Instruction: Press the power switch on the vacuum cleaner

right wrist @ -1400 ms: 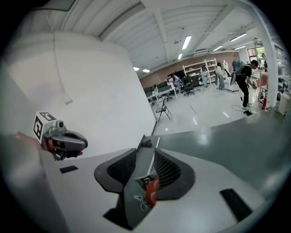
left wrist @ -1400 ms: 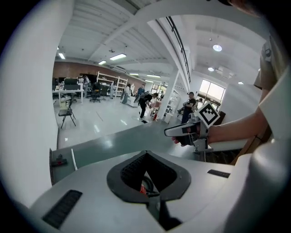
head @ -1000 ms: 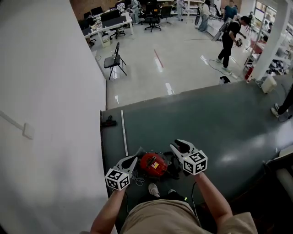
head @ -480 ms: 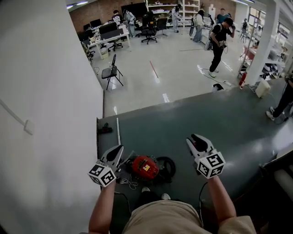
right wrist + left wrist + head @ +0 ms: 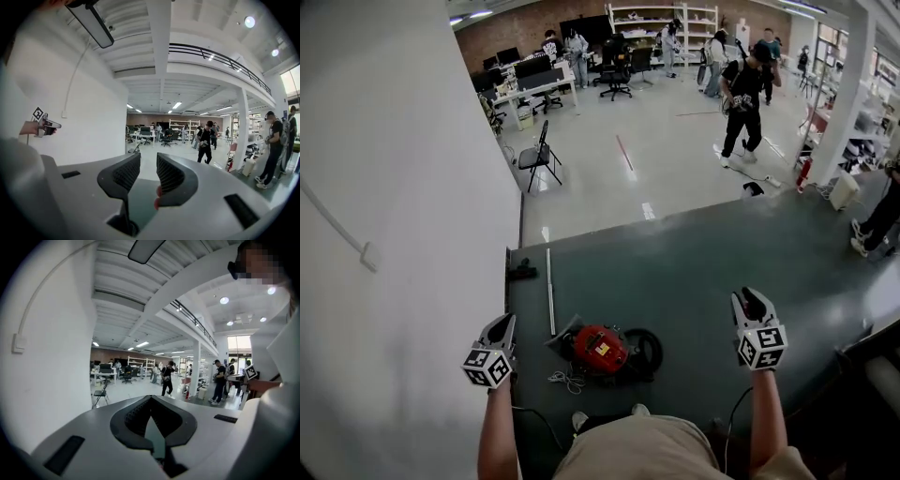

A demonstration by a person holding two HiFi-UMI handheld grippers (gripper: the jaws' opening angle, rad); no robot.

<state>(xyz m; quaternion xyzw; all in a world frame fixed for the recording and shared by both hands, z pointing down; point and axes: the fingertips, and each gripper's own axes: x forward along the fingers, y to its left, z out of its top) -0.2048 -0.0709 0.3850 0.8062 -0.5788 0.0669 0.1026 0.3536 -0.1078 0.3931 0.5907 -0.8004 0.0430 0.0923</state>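
The red vacuum cleaner lies on the dark green floor mat, just ahead of the person's feet, with its black hose coiled at its right. My left gripper is held out to the vacuum's left near the white wall, jaws together and holding nothing. My right gripper is held well to the vacuum's right, jaws a little apart and empty. Both gripper views look level across the hall, so neither the left gripper nor the right gripper has the vacuum in sight.
A white wall runs close along the left. A thin white pole and a small black object lie on the mat beyond the vacuum, and a white cord beside it. Farther off stand a folding chair and several people.
Both grippers have swung outward from just beside the vacuum, the left toward the wall and the right far to the right. The vacuum has stayed put.
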